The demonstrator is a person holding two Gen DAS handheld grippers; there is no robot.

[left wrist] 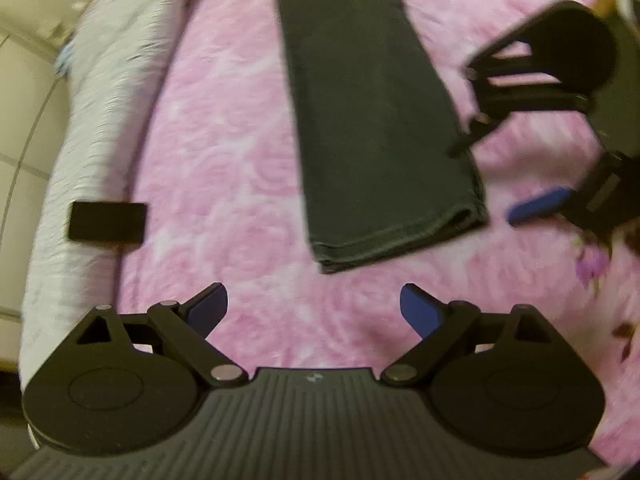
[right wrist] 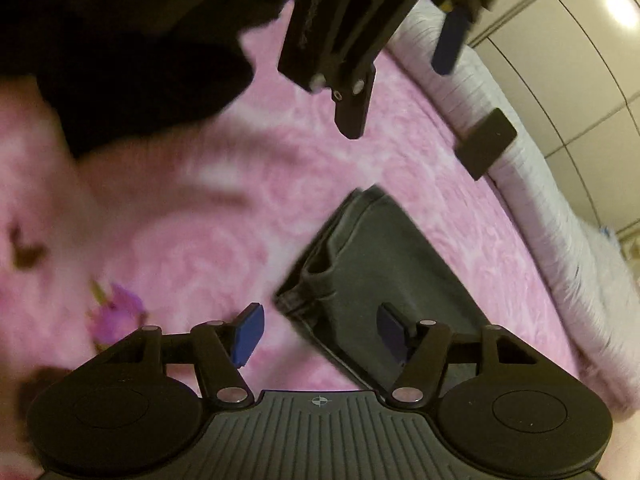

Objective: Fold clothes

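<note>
A long dark grey trouser leg [left wrist: 360, 100] lies flat on the pink flowered bedspread [left wrist: 224, 160], its hemmed end nearest me. My left gripper [left wrist: 314, 312] hovers just short of that hem, open, with only bedspread between its blue pads. In the right wrist view the hem corner of the trouser leg [right wrist: 380, 256] lies under my right gripper [right wrist: 320, 334]. This gripper is open: one pad is over the cloth, the other over the bedspread, and neither presses. Each gripper shows in the other's view: the right gripper [left wrist: 500, 172] beside the hem, the left gripper [right wrist: 400, 88] above it.
A white quilted border [left wrist: 100, 120] runs along the bed's edge, with a small black rectangular object [left wrist: 107, 222] on it. Cream cabinet panels [right wrist: 560, 60] stand beyond the bed. A blurred mass of black fabric [right wrist: 120, 40] fills the right wrist view's upper left.
</note>
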